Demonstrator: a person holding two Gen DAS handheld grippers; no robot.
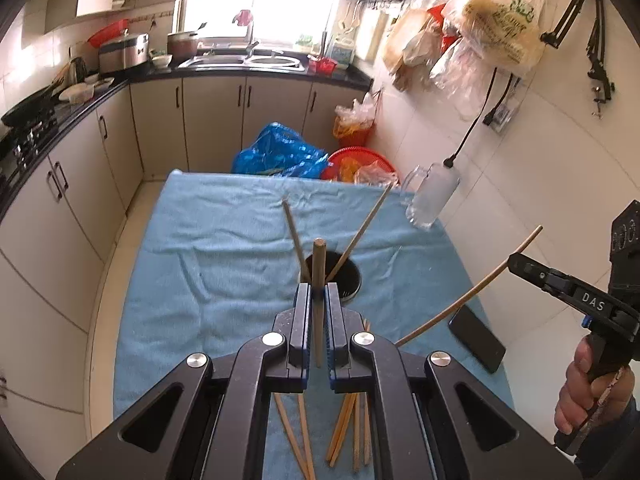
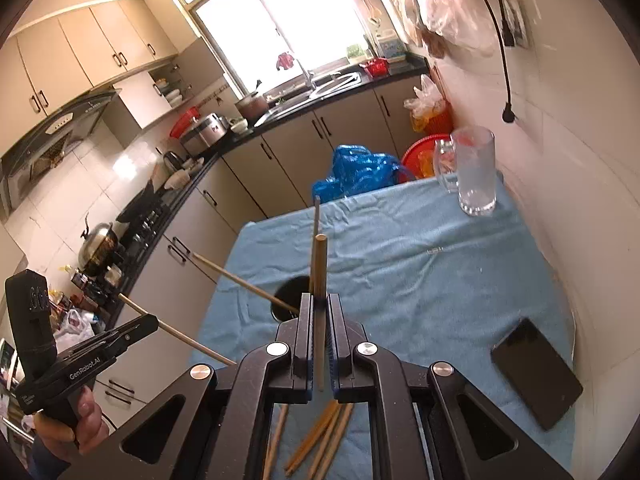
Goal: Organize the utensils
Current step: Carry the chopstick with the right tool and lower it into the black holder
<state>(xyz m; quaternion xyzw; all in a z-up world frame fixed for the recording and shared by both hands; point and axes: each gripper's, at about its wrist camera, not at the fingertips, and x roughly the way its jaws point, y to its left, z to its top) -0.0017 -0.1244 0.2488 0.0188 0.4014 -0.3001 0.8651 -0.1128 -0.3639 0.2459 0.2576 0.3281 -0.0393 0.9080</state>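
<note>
Left tongs [image 1: 319, 294]: jaws pressed nearly together, pinching one round brown wooden chopstick [image 1: 319, 276] that stands upright between the pads at frame centre. Right tongs [image 2: 319, 304]: jaws likewise drawn in on a second tan wooden chopstick [image 2: 320, 264], also upright.

The black cylindrical utensil holder [image 1: 347, 280] stands on the counter covered with a light blue cloth [image 1: 224, 248], directly beyond the left tongs; two chopsticks lean out of it. Loose orange-brown chopsticks [image 1: 344, 428] lie on the cloth at lower centre, under the tongs.

The left wrist view shows the right tongs from the side at right edge, with its chopstick slanting to the upper right, and the lettering "DAS". The right wrist view shows the left tongs at lower left, marked "GenRobot.AI", plus a steel kettle [image 2: 98, 246] on the stove.

A clear glass mug [image 2: 474, 170] stands at the far right of the cloth; a black phone [image 2: 536, 372] lies at right. Print on the hanging plastic bags [image 1: 500, 24] appears green but is unreadable.
</note>
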